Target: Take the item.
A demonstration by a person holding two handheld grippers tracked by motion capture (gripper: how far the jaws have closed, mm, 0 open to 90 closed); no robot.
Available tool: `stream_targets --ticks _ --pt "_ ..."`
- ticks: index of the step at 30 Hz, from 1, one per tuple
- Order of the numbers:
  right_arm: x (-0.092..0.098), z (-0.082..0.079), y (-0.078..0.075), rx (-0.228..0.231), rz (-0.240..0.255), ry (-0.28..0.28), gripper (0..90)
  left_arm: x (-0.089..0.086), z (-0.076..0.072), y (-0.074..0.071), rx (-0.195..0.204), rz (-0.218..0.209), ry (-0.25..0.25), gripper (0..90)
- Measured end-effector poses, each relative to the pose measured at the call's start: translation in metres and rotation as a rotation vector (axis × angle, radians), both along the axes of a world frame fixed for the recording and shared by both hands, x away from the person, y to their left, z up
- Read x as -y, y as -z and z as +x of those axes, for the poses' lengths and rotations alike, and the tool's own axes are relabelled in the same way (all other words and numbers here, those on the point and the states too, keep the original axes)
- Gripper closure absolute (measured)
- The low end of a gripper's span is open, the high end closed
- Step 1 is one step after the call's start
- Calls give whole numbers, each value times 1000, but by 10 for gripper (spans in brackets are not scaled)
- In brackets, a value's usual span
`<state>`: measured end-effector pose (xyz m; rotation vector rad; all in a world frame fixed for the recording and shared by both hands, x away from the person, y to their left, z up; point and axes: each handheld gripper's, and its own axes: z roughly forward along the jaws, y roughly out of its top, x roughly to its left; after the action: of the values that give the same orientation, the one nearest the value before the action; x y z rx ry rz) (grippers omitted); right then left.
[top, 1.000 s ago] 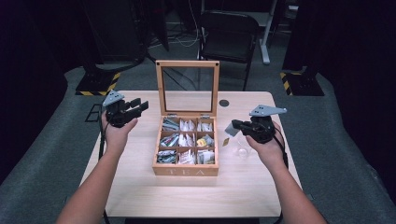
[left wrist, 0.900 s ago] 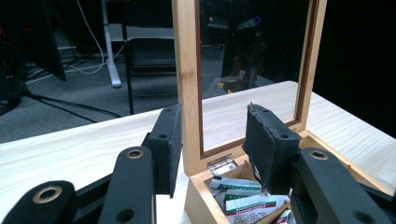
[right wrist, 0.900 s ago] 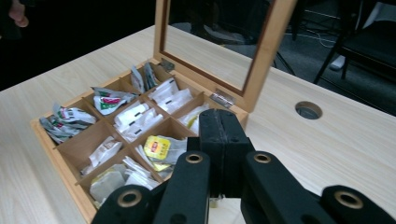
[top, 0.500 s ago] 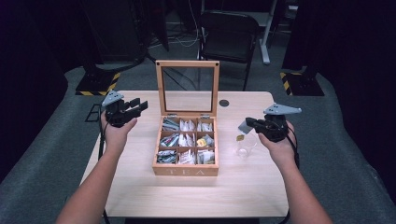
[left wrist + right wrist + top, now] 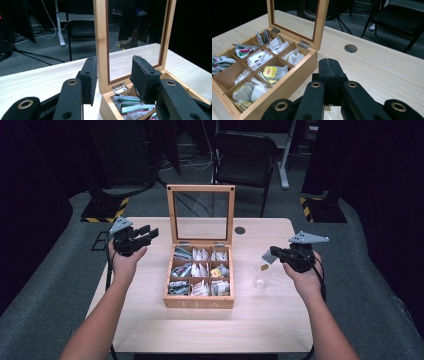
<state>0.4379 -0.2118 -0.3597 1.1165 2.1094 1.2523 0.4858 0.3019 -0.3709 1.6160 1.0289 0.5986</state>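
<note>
The right tongs [image 5: 274, 255], clamped on a small yellow-tagged tea bag [image 5: 265, 266], have drifted from beside the open bamboo tea box with glass lid [image 5: 201, 247] out toward three o'clock – the bag now hangs over the clear glass cup [image 5: 263, 276] on the pale wooden counter [image 5: 210, 325], likely ready for lowering. The left tongs [image 5: 146, 233] – apart, empty – wait at nine o'clock.

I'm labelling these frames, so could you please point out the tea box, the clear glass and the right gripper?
tea box [image 5: 199, 303], high view, front wall with lettering
clear glass [image 5: 262, 279], high view, its side
right gripper [image 5: 329, 67], right gripper view, tips of shut jaws
</note>
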Motion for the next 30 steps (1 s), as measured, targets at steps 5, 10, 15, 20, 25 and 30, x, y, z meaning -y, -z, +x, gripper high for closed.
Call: stream_targets --ticks 5,10,15,20,25,30 --pt "2 0 3 -6 2 11 900 -1 0 0 0 -3 -2 565" --pt "1 0 8 -8 -15 15 900 -1 0 0 -4 2 3 565" --pt "0 0 18 -17 -34 19 900 0 -1 0 -2 4 1 565" --pt "-3 0 30 -38 -48 21 900 -1 0 0 0 0 -3 565" --pt "-6 -1 40 -51 -57 17 900 -1 -1 0 0 0 -3 565" --pt "-7 -1 46 -63 -53 19 900 -1 -1 0 -3 6 0 565"
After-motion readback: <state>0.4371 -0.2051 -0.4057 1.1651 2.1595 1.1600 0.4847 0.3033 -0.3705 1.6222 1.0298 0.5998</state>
